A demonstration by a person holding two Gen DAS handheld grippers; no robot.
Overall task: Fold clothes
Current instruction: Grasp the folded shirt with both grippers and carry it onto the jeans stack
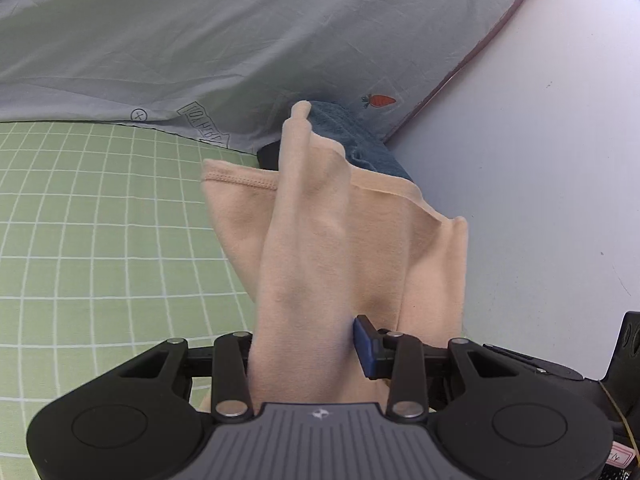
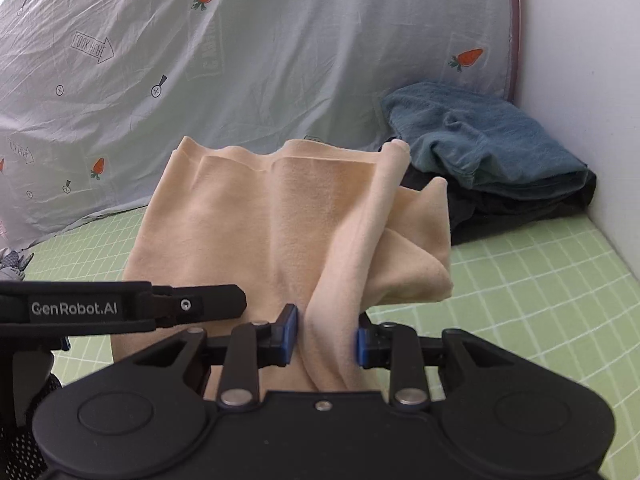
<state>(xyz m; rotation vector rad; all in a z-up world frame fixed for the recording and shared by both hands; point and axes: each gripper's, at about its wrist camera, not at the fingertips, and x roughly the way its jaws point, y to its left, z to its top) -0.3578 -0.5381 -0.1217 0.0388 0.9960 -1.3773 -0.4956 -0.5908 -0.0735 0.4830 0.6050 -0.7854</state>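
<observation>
While both my grippers (image 1: 304,344) (image 2: 327,338) clamp the peach garment (image 2: 288,216), green sheet (image 2: 520,300) lies open — blue towel pile (image 2: 480,140) crowds the wall (image 2: 592,80) corner.

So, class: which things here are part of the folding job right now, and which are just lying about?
In the job:
- peach garment
- left gripper, clamped on it
- right gripper, clamped on it
- green grid mat

Lying about:
- blue cloth, on a dark garment
- carrot-print sheet
- white wall

Both claws tilt downward. The right claw (image 2: 327,338) has its blue pads pinched on cloth; the left claw (image 1: 304,344) seems likewise clamped, its left pad hidden.
</observation>
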